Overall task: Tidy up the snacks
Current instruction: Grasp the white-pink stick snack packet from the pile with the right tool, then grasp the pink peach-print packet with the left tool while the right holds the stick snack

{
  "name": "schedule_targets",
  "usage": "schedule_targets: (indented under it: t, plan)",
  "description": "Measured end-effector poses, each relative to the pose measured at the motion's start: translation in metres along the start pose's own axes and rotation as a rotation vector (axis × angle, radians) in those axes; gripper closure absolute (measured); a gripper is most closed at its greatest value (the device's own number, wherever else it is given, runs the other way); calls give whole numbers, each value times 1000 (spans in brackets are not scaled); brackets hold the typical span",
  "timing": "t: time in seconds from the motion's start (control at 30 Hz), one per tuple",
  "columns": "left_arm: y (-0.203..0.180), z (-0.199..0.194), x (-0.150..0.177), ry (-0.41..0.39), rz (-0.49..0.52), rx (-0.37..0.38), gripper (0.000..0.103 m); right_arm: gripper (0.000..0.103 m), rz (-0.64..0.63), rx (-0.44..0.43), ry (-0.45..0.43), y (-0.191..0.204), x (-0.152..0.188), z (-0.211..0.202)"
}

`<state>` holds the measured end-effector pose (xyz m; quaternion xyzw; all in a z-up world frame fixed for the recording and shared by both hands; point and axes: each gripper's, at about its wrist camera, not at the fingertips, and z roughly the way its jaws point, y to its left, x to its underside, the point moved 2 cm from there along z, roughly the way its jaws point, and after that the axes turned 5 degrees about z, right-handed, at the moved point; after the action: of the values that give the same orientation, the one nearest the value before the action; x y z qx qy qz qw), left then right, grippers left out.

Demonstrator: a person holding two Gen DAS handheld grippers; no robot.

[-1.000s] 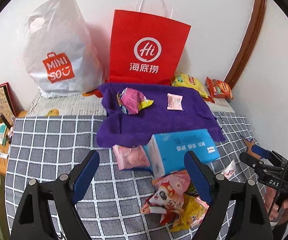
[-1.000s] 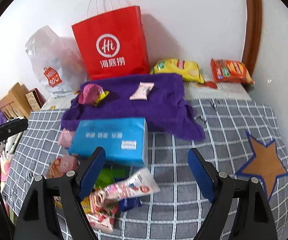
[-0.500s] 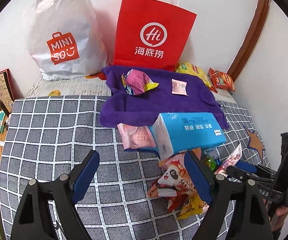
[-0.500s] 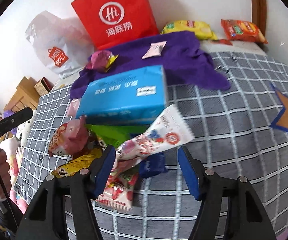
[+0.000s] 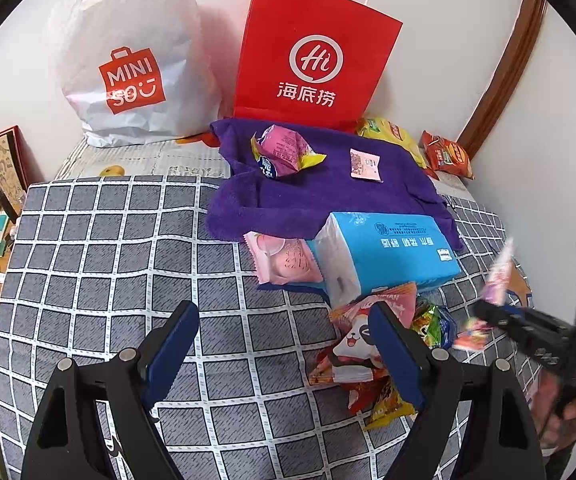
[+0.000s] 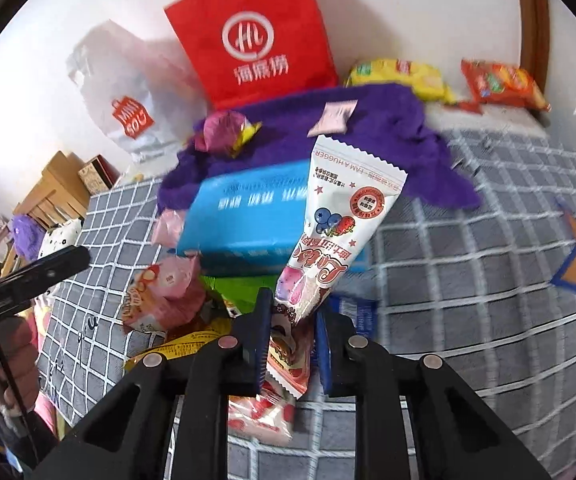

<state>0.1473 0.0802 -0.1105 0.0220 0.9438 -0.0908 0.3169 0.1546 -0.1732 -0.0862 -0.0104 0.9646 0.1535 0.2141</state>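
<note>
while clamped on the white snack packet [image 6: 343, 236], right gripper [image 6: 291, 340] tilted upward; left gripper [image 5: 284, 344] wide, low.

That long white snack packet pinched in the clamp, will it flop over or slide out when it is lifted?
The white snack packet probably holds its shape: it stands up from the right gripper without drooping. Its glossy film looks slippery, so it might slide. It is gripped near one end, so it may swing.
</note>
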Motion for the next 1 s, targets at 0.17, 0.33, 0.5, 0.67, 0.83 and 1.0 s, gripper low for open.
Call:
schedule_targets:
  t: [0.17, 0.33, 0.5, 0.67, 0.83, 1.0]
  plan:
    - [6, 9, -3, 8, -26, -9, 17, 82, -57, 76, 38, -30, 1, -24]
    - [11, 24, -5, 33, -52, -14, 17, 82, -101, 214, 174, -63, 15, 17]
    - [12, 36, -8, 56, -53, -35, 17, 65, -82, 184, 168, -74, 18, 41]
    - [15, 47, -10, 65, -56, -36, 17, 63, -55, 195, 104, -82, 20, 45]
    - [16, 66, -15, 85, -40, -45, 17, 79, -76, 246, 37, -84, 22, 49]
    - [16, 89, -25, 111, -27, -56, 17, 79, -71, 264, -27, -91, 20, 49]
